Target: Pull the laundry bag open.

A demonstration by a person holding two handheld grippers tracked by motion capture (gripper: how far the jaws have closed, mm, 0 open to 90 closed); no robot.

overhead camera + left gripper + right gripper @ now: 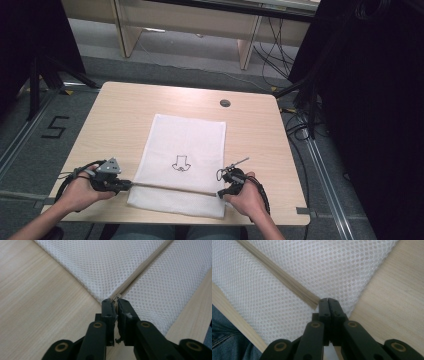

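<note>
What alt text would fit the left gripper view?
The left gripper has its black jaws nearly closed around the zipper pull at the edge of a white mesh bag, which lies on a light wooden table.

floor (175, 50): grey | desk (200, 20): light wood, behind | curtains (380, 100): black

Wood table (125, 115) w/ grommet (225, 103); floor marking (54, 127), probably "5".

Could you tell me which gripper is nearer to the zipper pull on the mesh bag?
Left. The left gripper sits right at the zipper pull, at the bag's left edge. The right gripper pinches the mesh laundry bag at the zipper's opposite end.
</note>
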